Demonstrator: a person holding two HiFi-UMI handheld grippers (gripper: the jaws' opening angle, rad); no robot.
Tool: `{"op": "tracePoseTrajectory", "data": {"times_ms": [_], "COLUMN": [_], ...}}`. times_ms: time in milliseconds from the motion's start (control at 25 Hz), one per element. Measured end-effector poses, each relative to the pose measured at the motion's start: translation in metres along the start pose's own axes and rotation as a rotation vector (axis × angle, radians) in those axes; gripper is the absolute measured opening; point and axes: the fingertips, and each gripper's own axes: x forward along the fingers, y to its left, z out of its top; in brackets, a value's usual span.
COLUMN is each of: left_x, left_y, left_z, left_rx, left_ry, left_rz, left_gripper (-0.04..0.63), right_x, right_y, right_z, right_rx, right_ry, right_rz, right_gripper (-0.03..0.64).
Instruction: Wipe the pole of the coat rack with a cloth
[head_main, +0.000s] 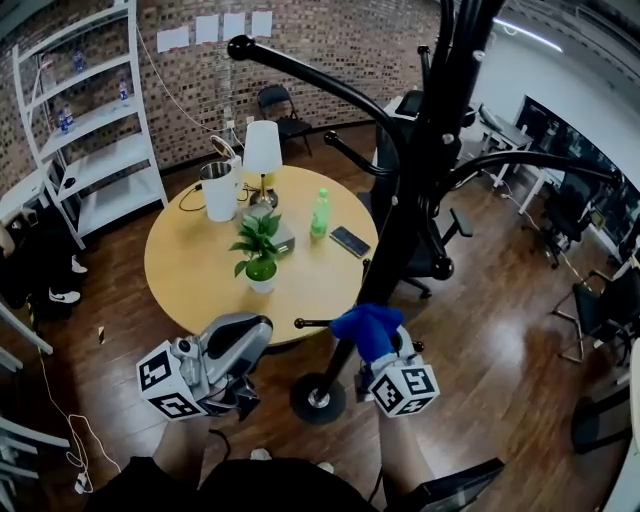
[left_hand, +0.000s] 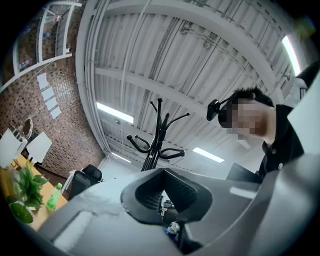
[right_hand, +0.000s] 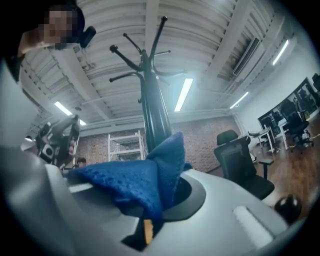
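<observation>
The black coat rack pole (head_main: 400, 220) rises from its round base (head_main: 318, 398) on the wood floor to curved hook arms at the top. My right gripper (head_main: 385, 348) is shut on a blue cloth (head_main: 368, 328), which lies against the pole's lower part. In the right gripper view the cloth (right_hand: 135, 185) drapes over the right gripper (right_hand: 165, 200), and the pole (right_hand: 152, 115) stands right behind it. My left gripper (head_main: 255, 332) hovers left of the pole, apart from it. In the left gripper view the left gripper (left_hand: 165, 196) is shut and empty, with the coat rack (left_hand: 157, 135) seen beyond it.
A round wooden table (head_main: 190, 275) behind the pole carries a potted plant (head_main: 260, 255), a lamp (head_main: 263, 150), a white jug (head_main: 219, 190), a green bottle (head_main: 319, 212) and a phone (head_main: 350, 241). White shelving (head_main: 95, 130) stands at the left, office chairs (head_main: 600, 310) at the right.
</observation>
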Motion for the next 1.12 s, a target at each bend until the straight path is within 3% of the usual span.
{"op": "tracePoseTrajectory", "data": {"times_ms": [240, 440, 520, 960, 1120], "left_x": [0.004, 0.005, 0.005, -0.003, -0.011], "left_y": [-0.001, -0.002, -0.002, -0.004, -0.001], "left_z": [-0.006, -0.001, 0.0, 0.013, 0.021], "left_rx": [-0.008, 0.004, 0.009, 0.034, 0.048], "left_ry": [0.01, 0.0, -0.005, -0.057, -0.081], "left_rz": [-0.003, 0.0, -0.001, 0.001, 0.006], "left_gripper": [-0.006, -0.006, -0.006, -0.006, -0.006], "right_x": [-0.003, -0.005, -0.003, 0.02, 0.026], "right_y": [-0.013, -0.016, -0.01, 0.053, 0.068], "right_z": [-0.076, -0.08, -0.058, 0.165, 0.22], "right_rx": [-0.059, 0.018, 0.032, -0.17, -0.205], "right_ry": [0.184, 0.224, 0.177, -0.269, -0.356], "right_rz": [-0.062, -0.073, -0.068, 0.045, 0.061], "right_gripper": [0.021, 0.021, 0.021, 0.021, 0.021]}}
